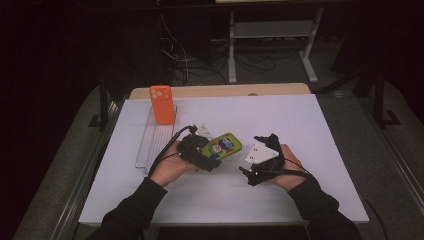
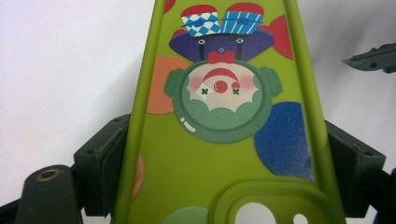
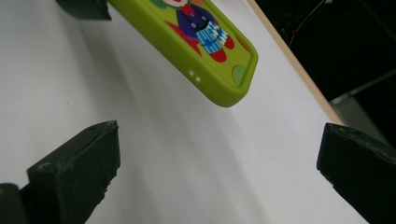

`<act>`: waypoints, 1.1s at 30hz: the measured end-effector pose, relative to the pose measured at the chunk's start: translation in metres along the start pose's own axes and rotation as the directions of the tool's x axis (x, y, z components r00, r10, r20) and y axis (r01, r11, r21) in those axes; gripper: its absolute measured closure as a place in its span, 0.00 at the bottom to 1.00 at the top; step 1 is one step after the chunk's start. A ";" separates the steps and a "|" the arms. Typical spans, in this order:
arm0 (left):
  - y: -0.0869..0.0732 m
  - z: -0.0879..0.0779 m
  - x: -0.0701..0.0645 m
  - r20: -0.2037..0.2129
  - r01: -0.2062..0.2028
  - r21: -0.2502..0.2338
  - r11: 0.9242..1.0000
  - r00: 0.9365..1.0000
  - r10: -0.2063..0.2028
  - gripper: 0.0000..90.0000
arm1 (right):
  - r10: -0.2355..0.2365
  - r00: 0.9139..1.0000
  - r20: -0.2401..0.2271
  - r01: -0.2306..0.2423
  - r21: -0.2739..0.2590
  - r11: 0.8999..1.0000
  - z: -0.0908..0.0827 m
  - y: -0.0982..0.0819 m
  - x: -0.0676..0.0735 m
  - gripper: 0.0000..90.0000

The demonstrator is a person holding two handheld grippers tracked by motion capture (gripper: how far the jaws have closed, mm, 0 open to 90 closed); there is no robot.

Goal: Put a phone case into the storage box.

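Green phone case (image 2: pixel 224 140) in left gripper (image 1: pixel 202 152)'s clamp

bare table (image 1: pixel 300 130) right, rack (image 1: pixel 155 135) left

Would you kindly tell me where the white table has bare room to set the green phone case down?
Free: the white table right of the right tongs, and its near strip. Crowded: left, by the clear rack with the orange case.

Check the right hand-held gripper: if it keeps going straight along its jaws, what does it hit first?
Probably the green phone case, held in the left hand-held gripper. The right hand-held gripper stands open and empty, aimed over the white table towards the case's free end. Depth is unclear; it could pass just under that end.
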State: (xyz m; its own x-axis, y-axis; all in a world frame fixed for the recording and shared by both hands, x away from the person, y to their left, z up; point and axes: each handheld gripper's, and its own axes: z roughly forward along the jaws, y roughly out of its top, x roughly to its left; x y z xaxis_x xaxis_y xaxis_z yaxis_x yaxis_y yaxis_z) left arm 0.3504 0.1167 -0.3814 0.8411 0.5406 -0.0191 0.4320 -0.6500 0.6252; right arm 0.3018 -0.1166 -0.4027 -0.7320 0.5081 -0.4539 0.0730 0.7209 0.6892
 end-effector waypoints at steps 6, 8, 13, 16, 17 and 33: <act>0.000 0.000 0.001 0.004 -0.012 0.016 1.000 1.000 0.012 0.17 | -0.143 0.986 0.083 0.141 0.031 0.990 0.002 0.000 0.008 0.00; 0.000 0.000 0.001 0.006 -0.018 0.024 1.000 1.000 0.018 0.17 | -0.176 0.980 0.092 0.174 0.029 0.984 0.003 0.000 0.011 0.00; 0.000 0.000 0.000 0.009 -0.006 0.028 1.000 1.000 0.006 0.17 | -0.344 0.930 0.131 0.340 0.057 0.939 0.004 0.000 0.013 0.00; 0.000 0.000 0.001 0.008 -0.013 0.030 0.999 1.000 0.012 0.17 | -0.342 0.927 0.157 0.338 0.052 0.940 0.005 0.000 0.018 0.00; 0.000 -0.001 0.002 0.008 -0.021 0.037 0.999 1.000 0.021 0.17 | -0.389 0.906 0.165 0.384 0.065 0.921 0.005 0.000 0.018 0.00; 0.000 -0.001 0.001 0.019 -0.035 0.047 0.998 0.999 0.034 0.17 | -0.608 0.741 0.285 0.599 0.127 0.791 0.009 -0.003 0.035 0.00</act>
State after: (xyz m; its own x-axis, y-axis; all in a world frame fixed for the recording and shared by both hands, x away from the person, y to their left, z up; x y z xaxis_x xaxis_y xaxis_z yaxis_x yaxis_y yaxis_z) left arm 0.3511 0.1183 -0.3803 0.8613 0.5080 -0.0132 0.4175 -0.6926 0.5882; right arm 0.2828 -0.0966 -0.4256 -0.3939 0.0729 -0.9163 -0.2947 0.9342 0.2010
